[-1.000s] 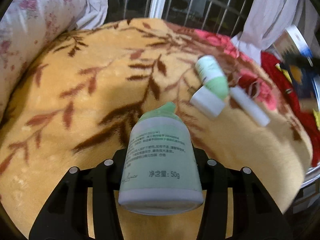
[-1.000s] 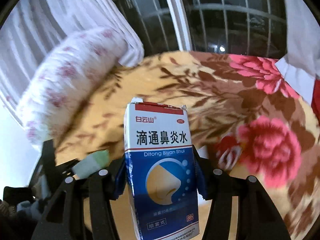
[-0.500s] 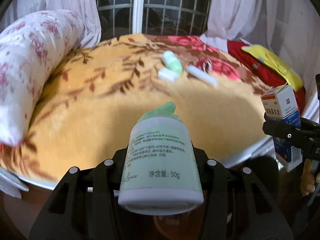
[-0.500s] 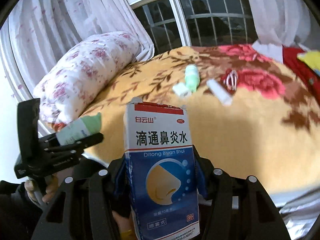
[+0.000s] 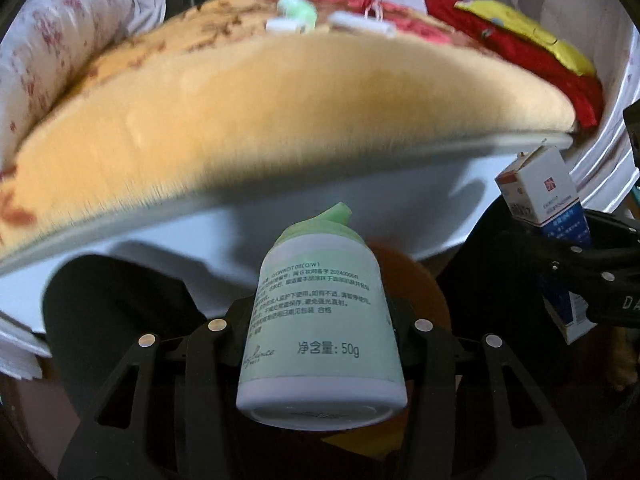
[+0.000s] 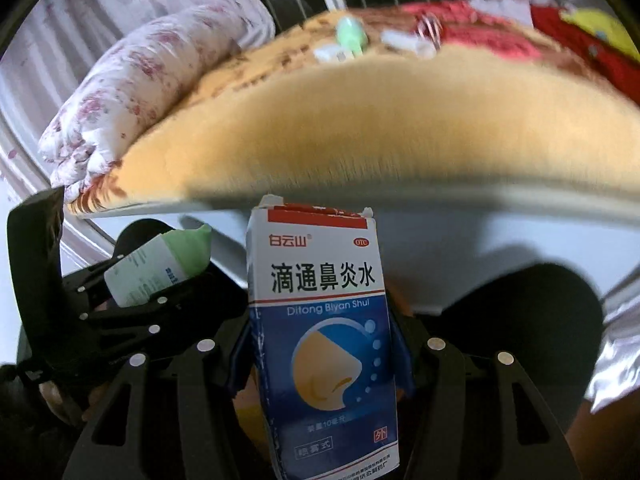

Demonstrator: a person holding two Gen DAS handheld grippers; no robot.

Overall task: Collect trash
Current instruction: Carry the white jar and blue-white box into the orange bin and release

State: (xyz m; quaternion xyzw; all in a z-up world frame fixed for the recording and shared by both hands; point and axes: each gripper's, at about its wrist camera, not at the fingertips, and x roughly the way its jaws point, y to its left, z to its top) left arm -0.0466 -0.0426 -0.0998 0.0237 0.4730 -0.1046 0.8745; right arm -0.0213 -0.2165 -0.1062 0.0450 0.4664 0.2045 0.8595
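My left gripper (image 5: 320, 320) is shut on a pale green tube (image 5: 320, 328) with a white cap end toward the camera. It also shows in the right wrist view (image 6: 160, 268) at the left. My right gripper (image 6: 320, 340) is shut on a blue and white medicine box (image 6: 320, 340), which also shows in the left wrist view (image 5: 548, 216) at the right. Both are held below the bed's front edge. On the bed farther back lie a green tube (image 5: 298, 10), a white cap (image 5: 284, 25) and a white stick (image 5: 360, 23).
The bed has an orange floral blanket (image 5: 280, 104) over a white bed side (image 5: 280, 216). A flowered bolster (image 6: 136, 80) lies at the left. Red and yellow cloth (image 5: 520, 36) lies at the right. A dark round shape (image 5: 120, 312) sits low beneath the bed edge.
Both grippers have pulled back and dropped from over the blanket to below the bed's front edge, each still holding its item. The items left on the bed now look far away.
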